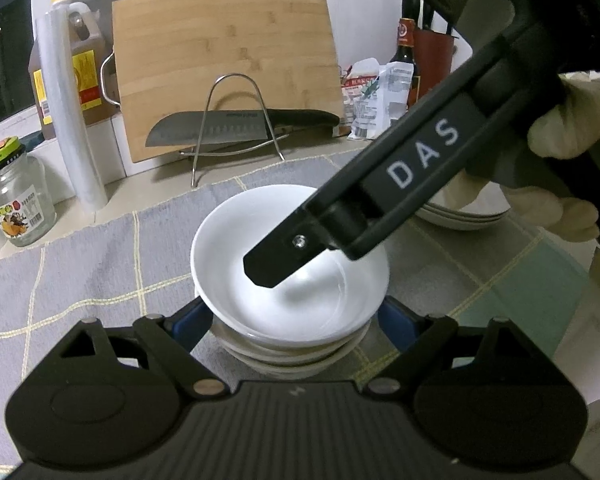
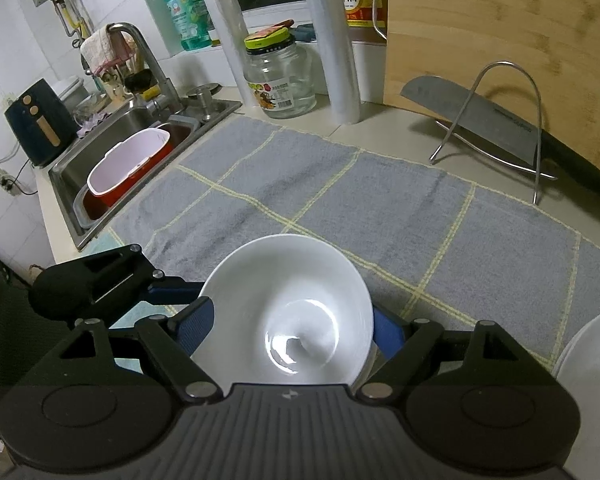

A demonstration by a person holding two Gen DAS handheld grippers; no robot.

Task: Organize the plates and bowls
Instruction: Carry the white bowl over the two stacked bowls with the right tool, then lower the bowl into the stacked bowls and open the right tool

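Grey woven cloth with a yellow grid [image 2: 340, 200] covers the pale counter; all crockery sits on it.

Bamboo cutting board [image 1: 224, 68] stands upright against the back wall behind a bent-wire rack [image 1: 236, 128] carrying a steel-bladed knife with black handle [image 1: 228, 126].

Stainless sink [image 2: 112, 152] at the cloth's far end, holding a red-and-white plastic tub [image 2: 128, 168].

Stack of shallow white plates [image 1: 460, 212] lies well to the side of the bowls, partly hidden by the person's gloved hand [image 1: 560, 128].

Stack of white ceramic bowls [image 1: 288, 280]: top bowl nested upright on at least two others.

Left gripper [image 1: 296, 322]: blue pads flank the bowl stack low down, one each side. Whether they press on it, I cannot tell.

Right gripper [image 2: 288, 328]: jaws straddle the top bowl, blue pads just beside its rim on both sides; contact unclear. In the left wrist view one black finger [image 1: 276, 260] hangs over the bowl's hollow.

Clear glass jar with green lid [image 1: 14, 196] stands off the cloth by a roll of cling film [image 1: 68, 120].
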